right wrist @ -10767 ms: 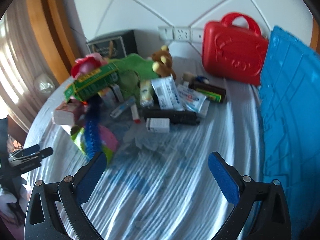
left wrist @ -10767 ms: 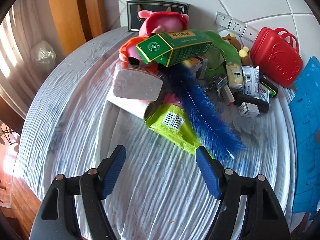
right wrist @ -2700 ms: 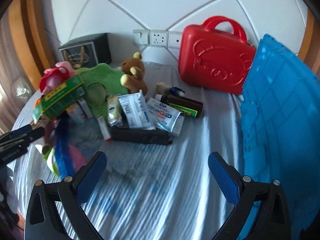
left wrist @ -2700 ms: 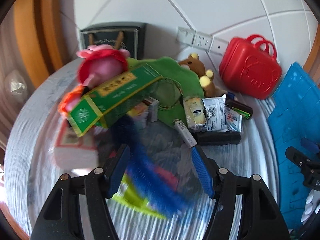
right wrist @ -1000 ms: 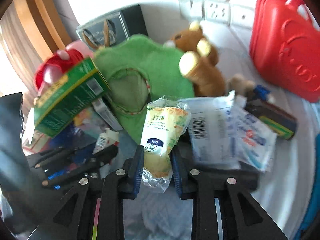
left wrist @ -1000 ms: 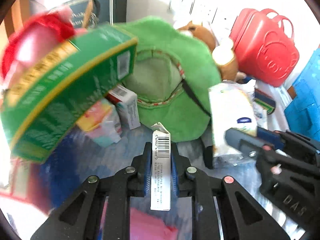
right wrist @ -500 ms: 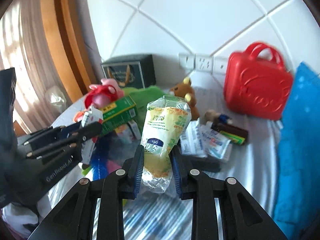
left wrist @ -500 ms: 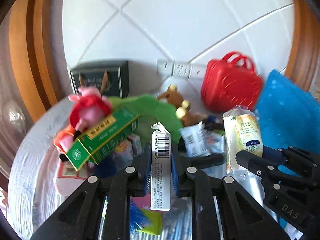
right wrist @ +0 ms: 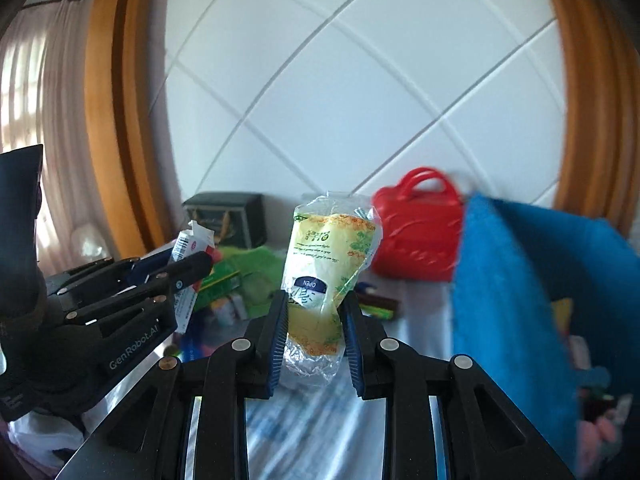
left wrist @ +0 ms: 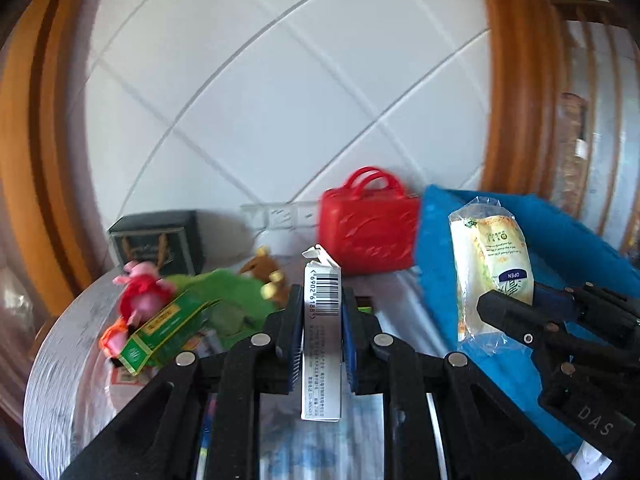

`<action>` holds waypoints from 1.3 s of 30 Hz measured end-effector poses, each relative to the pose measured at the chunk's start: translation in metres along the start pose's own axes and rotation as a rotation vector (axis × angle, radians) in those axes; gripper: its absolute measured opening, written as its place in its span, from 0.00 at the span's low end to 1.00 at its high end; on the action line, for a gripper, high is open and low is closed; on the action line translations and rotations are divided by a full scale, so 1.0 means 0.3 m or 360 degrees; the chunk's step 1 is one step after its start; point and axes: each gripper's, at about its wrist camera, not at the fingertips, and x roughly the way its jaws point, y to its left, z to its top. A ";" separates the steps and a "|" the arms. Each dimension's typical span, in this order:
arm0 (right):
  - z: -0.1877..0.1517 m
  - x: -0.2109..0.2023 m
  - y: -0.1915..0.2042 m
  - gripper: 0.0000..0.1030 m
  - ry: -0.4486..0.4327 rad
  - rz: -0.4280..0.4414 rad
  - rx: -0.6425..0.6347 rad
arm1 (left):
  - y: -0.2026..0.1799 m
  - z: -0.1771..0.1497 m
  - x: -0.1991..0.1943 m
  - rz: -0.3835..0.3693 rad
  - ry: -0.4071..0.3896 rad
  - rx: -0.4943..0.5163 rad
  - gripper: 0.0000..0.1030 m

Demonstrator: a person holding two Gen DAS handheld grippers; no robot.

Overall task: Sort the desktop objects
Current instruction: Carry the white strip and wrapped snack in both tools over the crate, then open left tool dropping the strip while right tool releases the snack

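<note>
Left gripper (left wrist: 321,328) is clamped on a slim white carton (left wrist: 322,340), barcode side facing the camera. The carton stands upright between the blue pads (left wrist: 297,336), its torn top flap poking above the fingertips and its lower end hanging down past the pads toward the camera. It is held up off the table.

Right gripper (right wrist: 314,326) is squeezed onto a yellow snack packet (right wrist: 326,264) in clear wrap (a blue "OPEN" tab shows upside down). The pads pinch its lower half; the bulk of the packet rises above the fingertips, tilted slightly right, and the crinkled bottom end sticks out below. Also held in the air. In the left wrist view the same packet (left wrist: 490,264) shows to the right, in front of the blue crate (left wrist: 560,232).

The two grippers are side by side, near each other, not touching.

Below and behind on the striped tablecloth (left wrist: 60,356): green box (left wrist: 164,330), pink plush (left wrist: 142,290), green cloth item (left wrist: 236,292), brown teddy (left wrist: 266,272), a dark framed box (left wrist: 158,240) by the wall. Red plastic case (left wrist: 366,232) stands at the back, just beside the blue crate. Whole view is motion-blurred.
</note>
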 end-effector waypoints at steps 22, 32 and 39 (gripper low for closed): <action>-0.191 -0.551 -0.796 0.25 -0.0160 -0.0631 0.0265 | -0.995 0.051 -0.158 -0.0353 -0.0083 0.0316 0.17; -0.299 -0.540 -1.039 0.25 0.0017 -0.0729 0.0332 | -1.305 0.006 -0.062 -0.0415 0.0094 0.0444 0.17; -0.338 -0.496 -1.136 0.25 0.0130 -0.0749 0.0340 | -1.404 0.001 0.007 -0.0455 0.0191 0.0465 0.17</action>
